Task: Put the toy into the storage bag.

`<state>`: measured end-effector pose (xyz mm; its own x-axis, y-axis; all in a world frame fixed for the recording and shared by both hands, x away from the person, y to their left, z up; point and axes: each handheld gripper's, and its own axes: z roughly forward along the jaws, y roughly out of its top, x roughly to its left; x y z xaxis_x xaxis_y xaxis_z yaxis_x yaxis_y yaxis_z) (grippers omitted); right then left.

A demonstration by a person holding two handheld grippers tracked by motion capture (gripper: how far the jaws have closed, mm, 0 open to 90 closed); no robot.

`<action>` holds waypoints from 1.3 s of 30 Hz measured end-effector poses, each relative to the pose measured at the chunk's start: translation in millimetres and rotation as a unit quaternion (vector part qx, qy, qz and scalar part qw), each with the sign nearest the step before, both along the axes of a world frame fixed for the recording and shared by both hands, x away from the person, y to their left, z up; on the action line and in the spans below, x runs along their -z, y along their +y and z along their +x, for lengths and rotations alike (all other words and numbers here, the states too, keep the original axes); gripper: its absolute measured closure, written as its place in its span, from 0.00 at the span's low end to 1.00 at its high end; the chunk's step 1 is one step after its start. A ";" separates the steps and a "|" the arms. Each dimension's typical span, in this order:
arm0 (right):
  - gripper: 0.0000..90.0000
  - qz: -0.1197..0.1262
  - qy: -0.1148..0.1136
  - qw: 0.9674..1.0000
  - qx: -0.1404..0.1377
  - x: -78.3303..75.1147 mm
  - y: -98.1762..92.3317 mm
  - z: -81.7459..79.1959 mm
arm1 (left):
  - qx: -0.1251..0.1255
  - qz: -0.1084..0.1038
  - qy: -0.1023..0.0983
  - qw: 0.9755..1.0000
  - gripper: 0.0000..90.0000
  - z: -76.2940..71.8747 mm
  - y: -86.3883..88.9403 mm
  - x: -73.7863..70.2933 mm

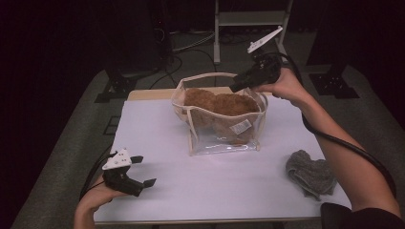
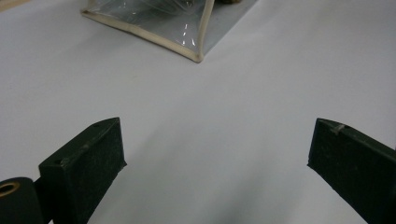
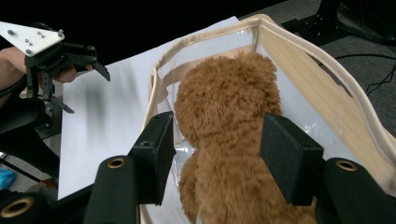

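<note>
From the high view, one clear plastic bag (image 1: 224, 129) with cream piping stands mid-desk (image 1: 157, 129), a fuzzy brown teddy bear (image 1: 224, 107) inside it. One crumpled grey knit cloth (image 1: 310, 174) lies apart, near the right edge. The right hand-held gripper (image 1: 237, 86) hangs at the bag's rim, its tips hard to make out; the left hand-held gripper (image 1: 143, 171) rests near the front left corner, jaws apart.

In the left gripper view, two felt-faced black jaws stand wide over bare white surface; the bag's corner (image 2: 187, 39) is cut off at the top.

In the right gripper view, the right hand-held gripper (image 3: 217, 163) stands about half open over the bear (image 3: 229, 140), pads clear of the plush, holding nothing. The bear's face is hidden.
</note>
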<state>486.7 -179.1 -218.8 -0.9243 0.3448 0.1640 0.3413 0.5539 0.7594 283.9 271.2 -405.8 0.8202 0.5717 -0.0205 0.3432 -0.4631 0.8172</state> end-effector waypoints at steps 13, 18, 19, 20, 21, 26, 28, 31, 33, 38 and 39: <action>0.42 0.007 0.002 1.000 0.028 4.0 -39.8 -19.5 | -0.003 0.000 0.002 1.000 0.03 0.1 2.4 1.0; 0.39 0.010 0.003 0.999 0.040 8.4 -55.6 -27.6 | -0.001 0.000 0.002 1.000 0.03 0.4 1.7 1.1; 0.39 0.011 0.004 0.999 0.042 9.3 -58.6 -29.3 | -0.002 -0.001 0.003 1.000 0.03 0.5 1.4 1.2; 0.39 0.012 0.004 0.999 0.044 10.2 -61.8 -31.0 | -0.001 -0.001 0.003 1.000 0.03 0.5 1.3 1.3; 0.38 0.013 0.005 0.999 0.046 11.1 -64.9 -32.9 | -0.001 -0.001 0.003 1.000 0.03 0.5 1.2 1.5; 0.37 0.015 0.006 0.998 0.056 15.9 -79.8 -41.7 | 0.001 0.000 0.005 1.000 0.03 1.0 0.2 2.4; 0.37 0.018 0.009 0.998 0.060 17.8 -85.6 -45.2 | 0.001 0.001 0.004 1.000 0.03 0.9 -0.3 2.5; 0.36 0.021 0.011 0.998 0.066 21.2 -93.8 -49.9 | 0.002 0.002 0.004 1.000 0.03 0.9 -0.6 2.4; 0.35 0.021 0.012 0.997 0.071 24.4 -99.5 -53.3 | 0.003 0.001 0.005 1.000 0.03 0.9 -0.9 2.4; 0.33 0.026 0.017 0.996 0.082 34.5 -112.2 -59.2 | 0.003 0.000 0.006 1.000 0.03 1.2 -1.5 3.8; 0.32 0.028 0.018 0.996 0.084 37.1 -114.7 -60.3 | 0.003 0.000 0.006 1.000 0.03 1.2 -1.4 3.8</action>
<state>426.5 -293.8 -255.9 -0.8472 0.4835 0.2201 0.4539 0.4436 0.7728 285.2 269.8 -409.6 0.8237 0.5662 -0.0305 0.3503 -0.4659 0.8125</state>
